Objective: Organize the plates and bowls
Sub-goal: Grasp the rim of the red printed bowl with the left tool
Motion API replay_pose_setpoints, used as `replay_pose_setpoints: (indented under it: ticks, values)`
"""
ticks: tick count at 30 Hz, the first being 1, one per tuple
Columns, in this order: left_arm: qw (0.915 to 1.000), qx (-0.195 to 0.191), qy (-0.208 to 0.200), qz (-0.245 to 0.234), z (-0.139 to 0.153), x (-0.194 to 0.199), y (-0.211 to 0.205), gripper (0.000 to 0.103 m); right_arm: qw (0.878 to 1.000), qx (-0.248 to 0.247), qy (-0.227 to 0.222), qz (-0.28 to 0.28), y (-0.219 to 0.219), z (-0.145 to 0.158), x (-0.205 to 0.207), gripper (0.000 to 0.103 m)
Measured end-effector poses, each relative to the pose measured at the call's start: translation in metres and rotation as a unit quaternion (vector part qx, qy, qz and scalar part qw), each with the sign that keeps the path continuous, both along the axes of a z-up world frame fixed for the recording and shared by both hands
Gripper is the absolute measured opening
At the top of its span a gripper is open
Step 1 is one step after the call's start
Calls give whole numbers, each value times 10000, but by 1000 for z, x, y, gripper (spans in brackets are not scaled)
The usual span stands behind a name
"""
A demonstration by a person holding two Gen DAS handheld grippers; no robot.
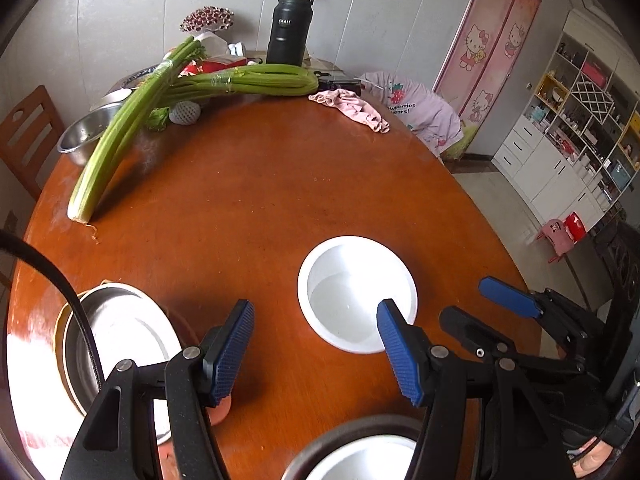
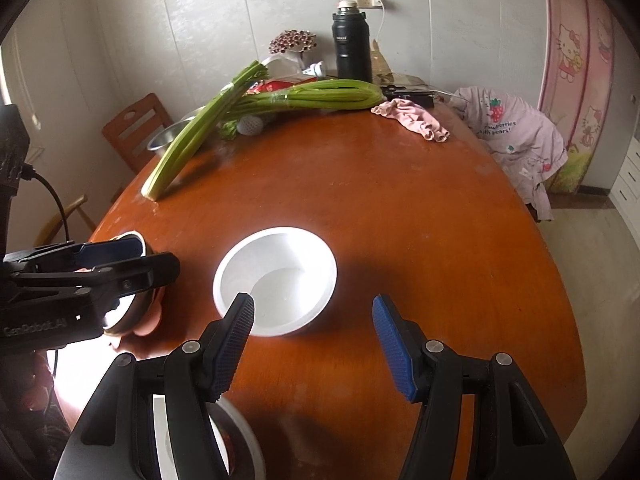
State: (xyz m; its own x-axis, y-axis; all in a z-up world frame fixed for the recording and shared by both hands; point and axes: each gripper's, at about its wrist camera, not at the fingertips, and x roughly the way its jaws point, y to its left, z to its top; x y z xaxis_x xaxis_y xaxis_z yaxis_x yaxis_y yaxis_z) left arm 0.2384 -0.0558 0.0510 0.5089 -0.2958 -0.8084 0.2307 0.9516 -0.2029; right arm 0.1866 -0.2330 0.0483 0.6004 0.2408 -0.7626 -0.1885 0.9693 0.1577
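Left wrist view shows one round wooden table point(image 1: 280, 184) carrying one white bowl point(image 1: 357, 292) near its near edge, upright and standing alone. The left gripper point(image 1: 316, 350) hovers over the table with its two blue-padded jaws apart and nothing between them; one pad overlaps the bowl's near rim in the picture, but contact cannot be told. At the near left edge sits a stack of metal dishes point(image 1: 116, 340), their number unclear, and a second rimmed bowl point(image 1: 360, 452) shows at the bottom edge. The right gripper point(image 2: 313, 344) likewise holds its jaws apart and empty, just short of the white bowl point(image 2: 276, 280). Along the far edge lie two celery bunches point(image 1: 192, 92), one steel bowl point(image 1: 86, 136), one dark flask point(image 1: 289, 26) and one pink cloth point(image 1: 352, 108). Two chairs are visible: one bare wooden chair point(image 1: 28, 136) on the left, one draped with clothing point(image 1: 420, 112) on the right.
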Motion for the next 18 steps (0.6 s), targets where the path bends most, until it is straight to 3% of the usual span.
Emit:
replay_pose_setpoints:
  ticks: [18]
  values:
    - [9979, 207, 604, -142, -53, 47, -19, 63, 9988, 5, 477, -85, 1, -40, 41, 64]
